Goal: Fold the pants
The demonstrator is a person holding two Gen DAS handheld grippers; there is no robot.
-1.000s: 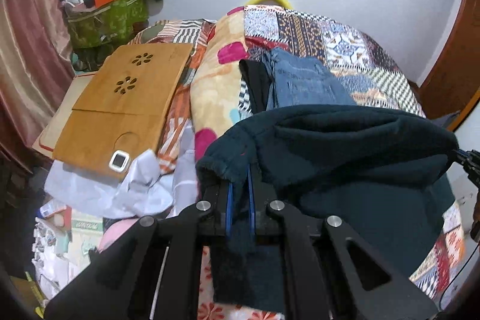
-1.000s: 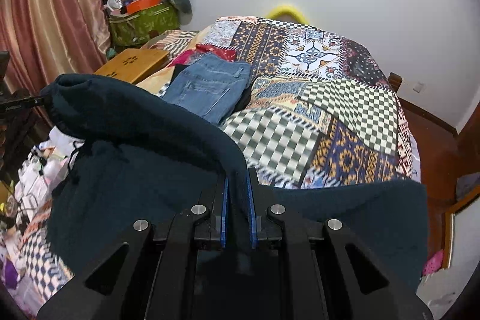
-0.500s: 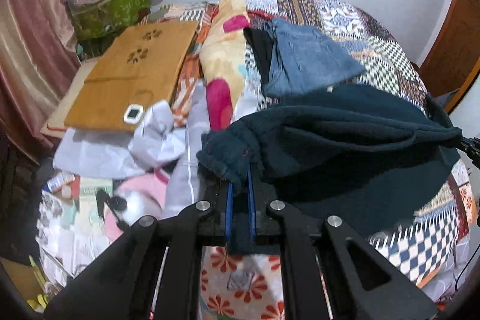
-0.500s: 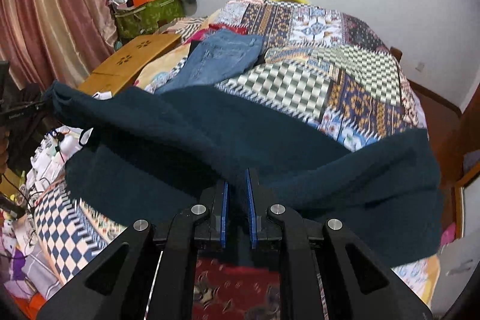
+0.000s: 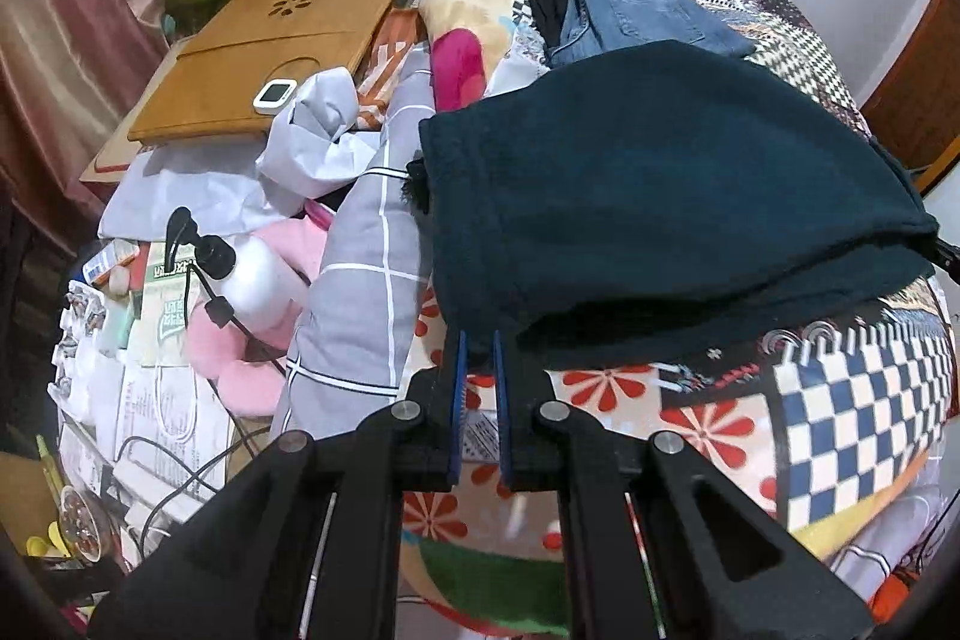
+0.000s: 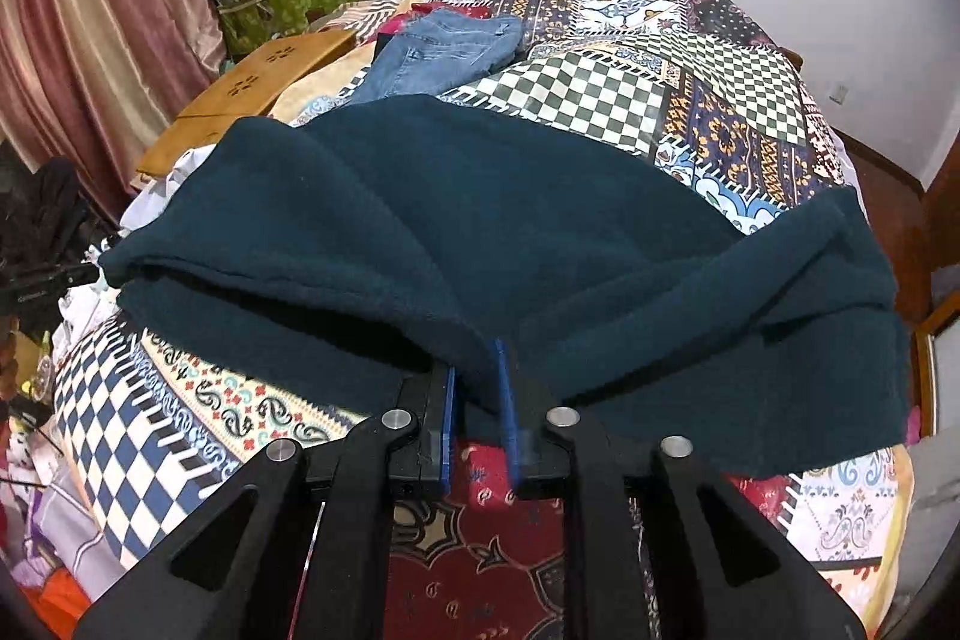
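The dark teal fleece pants (image 5: 660, 184) lie folded over on the patchwork bed, near its front edge. My left gripper (image 5: 477, 346) is shut on the pants' near left corner, low over the bedspread. In the right wrist view the pants (image 6: 456, 220) spread across the frame, with one end hanging to the right (image 6: 828, 340). My right gripper (image 6: 477, 370) stands at the pants' near edge. Its jaws are slightly apart with the fabric edge still between them. The right gripper's tip shows at the far right of the left wrist view (image 5: 945, 253).
Folded blue jeans (image 5: 630, 4) lie further back on the bed (image 6: 600, 88). A wooden lap tray (image 5: 276, 40), a white pump bottle (image 5: 252, 268), cables, papers and a pink plush crowd the left side. A green bag (image 6: 282, 4) stands by the curtain.
Both grippers have come down and forward, laying the lifted pants onto the bed. The fold now rests flat. The right gripper's jaws have parted a little.
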